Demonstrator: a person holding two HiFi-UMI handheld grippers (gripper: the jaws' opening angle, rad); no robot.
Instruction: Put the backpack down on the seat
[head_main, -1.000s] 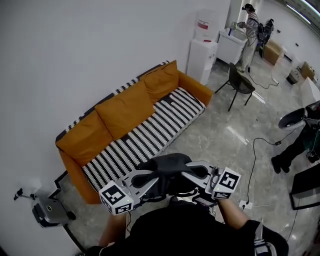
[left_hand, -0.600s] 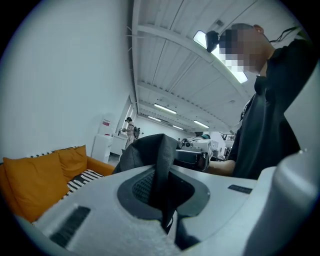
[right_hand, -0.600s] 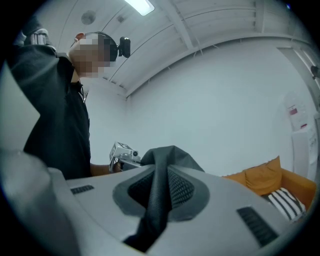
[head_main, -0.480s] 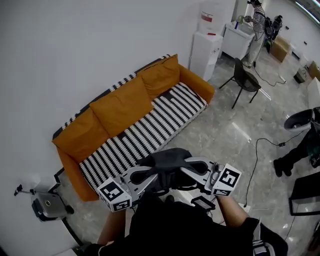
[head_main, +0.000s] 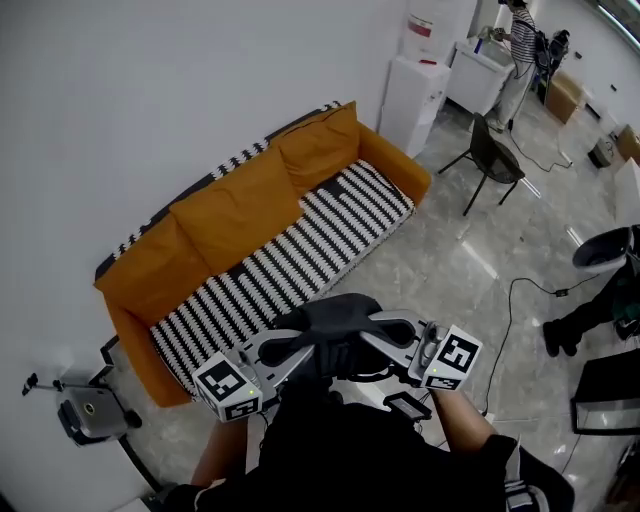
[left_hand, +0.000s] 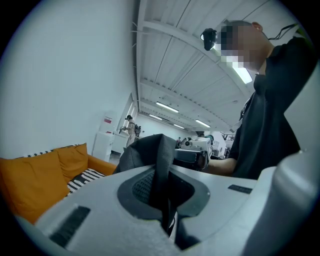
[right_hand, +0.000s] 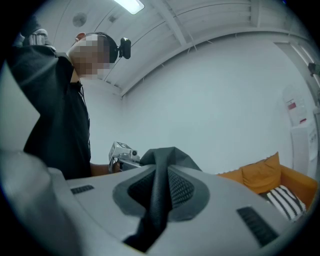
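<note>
Carrying stage: the left claw (left_hand: 162, 187) and the right claw (right_hand: 157, 192) are each clamping a fold of the black backpack (head_main: 335, 325), which is hanging between them at lower centre, well apart from the striped seat (head_main: 290, 270) of the orange sofa (head_main: 240, 215) at centre left; judged best: bringing it level over the seat, lowering it fully before unclamping; the backpack is showing nothing of its contents.

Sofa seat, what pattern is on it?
Black-and-white stripes cover the sofa seat, best seen in the head view.
</note>
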